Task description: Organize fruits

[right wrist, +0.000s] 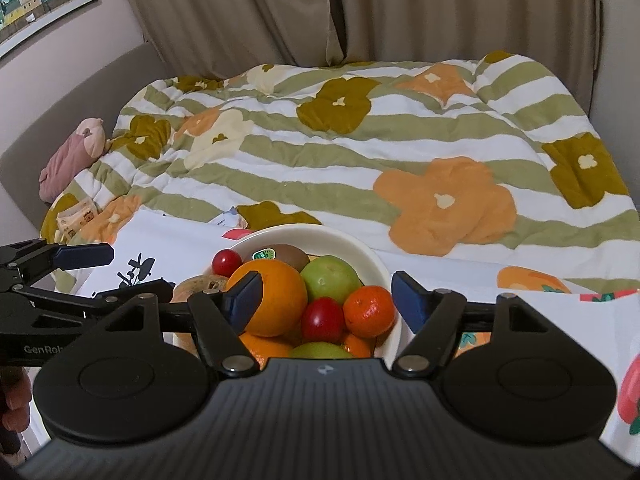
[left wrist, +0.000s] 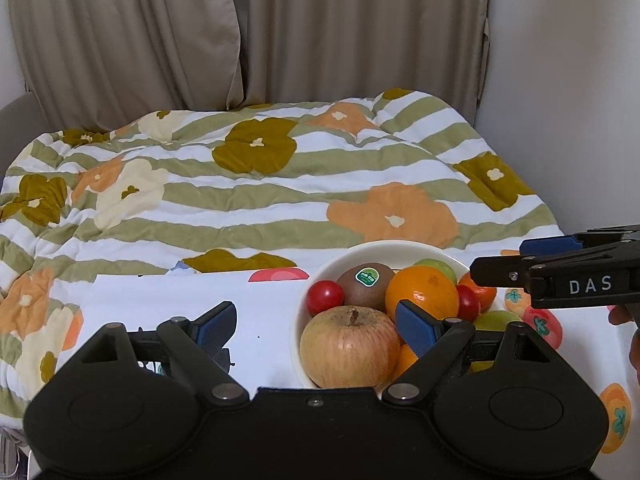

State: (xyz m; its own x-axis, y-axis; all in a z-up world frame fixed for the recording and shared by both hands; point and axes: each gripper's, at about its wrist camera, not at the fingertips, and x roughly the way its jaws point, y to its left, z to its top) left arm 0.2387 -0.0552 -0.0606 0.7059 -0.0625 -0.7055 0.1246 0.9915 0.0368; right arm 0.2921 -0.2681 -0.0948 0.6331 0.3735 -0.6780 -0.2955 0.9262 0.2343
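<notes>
A white bowl (left wrist: 362, 249) full of fruit stands on a white cloth on the bed. It holds an apple (left wrist: 348, 346), a kiwi (left wrist: 366, 284) with a green sticker, a large orange (left wrist: 422, 294), red cherry tomatoes (left wrist: 325, 296), a green fruit (right wrist: 330, 278) and a mandarin (right wrist: 368, 312). My left gripper (left wrist: 318, 324) is open and empty, its jaws spread above the bowl's left side. My right gripper (right wrist: 326, 300) is open and empty, its jaws spread over the bowl. The bowl also shows in the right wrist view (right wrist: 352, 246).
A flowered striped quilt (left wrist: 260, 184) covers the bed behind the bowl. Beige curtains (left wrist: 240, 32) hang at the back. A pink plush toy (right wrist: 74, 152) lies at the bed's far left. The white cloth (left wrist: 260, 308) has fruit prints at its right side.
</notes>
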